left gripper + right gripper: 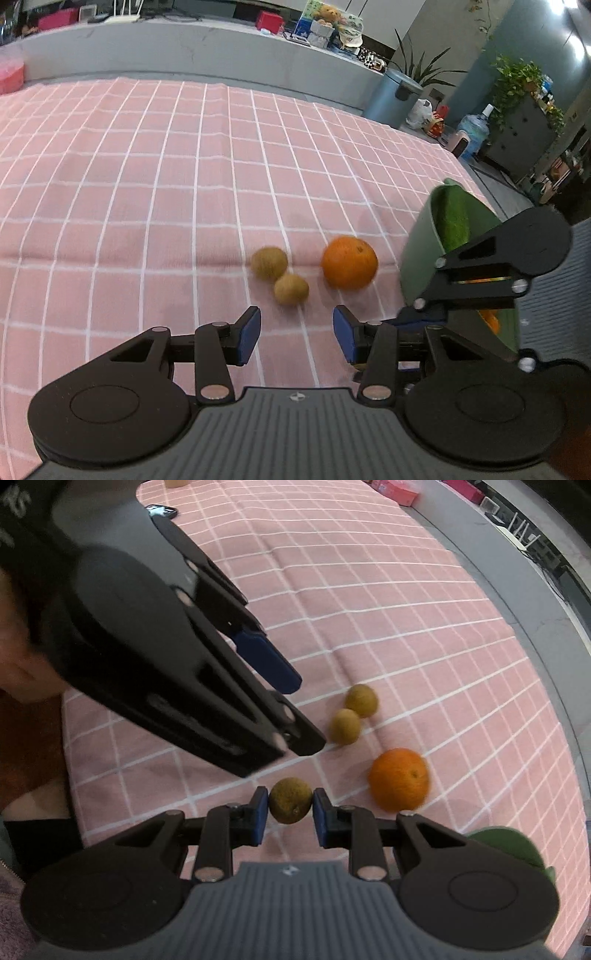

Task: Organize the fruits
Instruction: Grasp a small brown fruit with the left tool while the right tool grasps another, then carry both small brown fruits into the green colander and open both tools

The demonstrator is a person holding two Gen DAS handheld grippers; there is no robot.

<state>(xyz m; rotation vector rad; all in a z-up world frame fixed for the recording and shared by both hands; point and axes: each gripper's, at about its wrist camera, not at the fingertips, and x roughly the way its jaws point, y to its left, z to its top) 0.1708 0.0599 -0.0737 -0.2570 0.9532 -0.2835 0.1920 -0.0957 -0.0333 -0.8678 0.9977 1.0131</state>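
Three kiwis total: the right gripper (290, 805) has one kiwi (290, 800) pinched between its jaws. The other two kiwis (354, 715) (touching each other) and one orange (399, 779) sit on the worktop (406, 627) just past the left gripper (296, 334), jaws wide apart, holding nothing. Green bin (421, 251) off to their right.

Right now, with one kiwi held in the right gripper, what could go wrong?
1. The right gripper pinches the held kiwi only at its two sides between narrow pads; the round fruit might slip or roll out.
2. The left gripper hangs open very close beside it, so the two tools could collide.
3. The orange and two loose kiwis could be knocked and roll across the cloth.
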